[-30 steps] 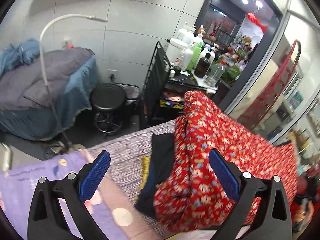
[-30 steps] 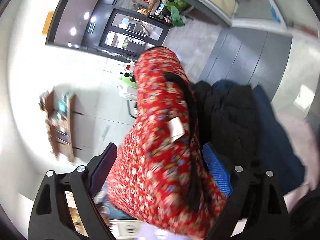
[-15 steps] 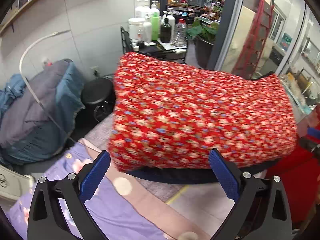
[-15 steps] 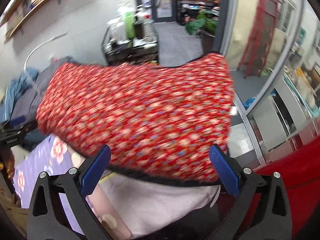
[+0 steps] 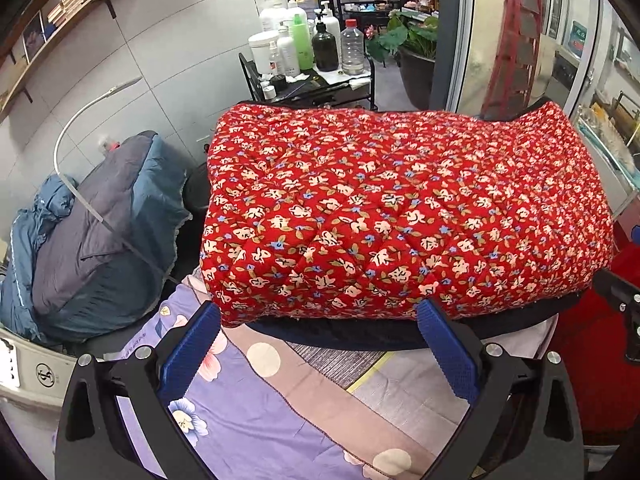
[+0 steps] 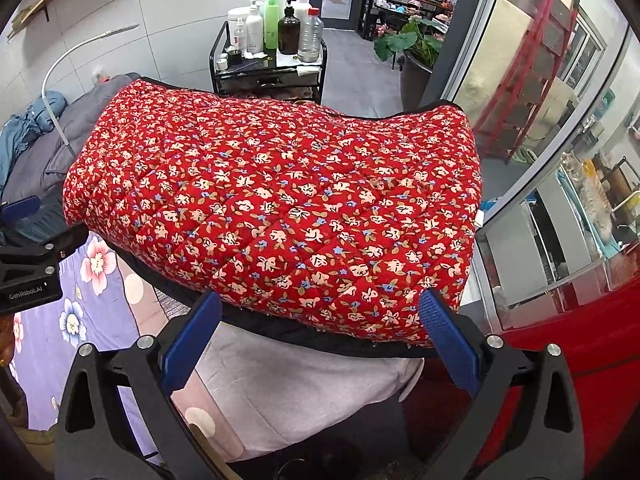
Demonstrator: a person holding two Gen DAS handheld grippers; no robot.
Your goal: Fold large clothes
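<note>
Between both wide-apart grippers [image 5: 318,354] [image 6: 320,344], the red quilted garment [image 5: 400,216], earlier bunched, now lies folded flat.

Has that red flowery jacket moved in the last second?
Yes. The jacket was a bunched heap right of the bottle cart; now it lies spread flat and wide in front of the cart.

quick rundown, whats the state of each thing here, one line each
red floral quilted garment: folded into a thick block, lying flat, dark lining showing at its lower edge
left gripper: open, nothing between the pads
right gripper: open, nothing between the pads
purple floral sheet: spread flat under the garment
</note>
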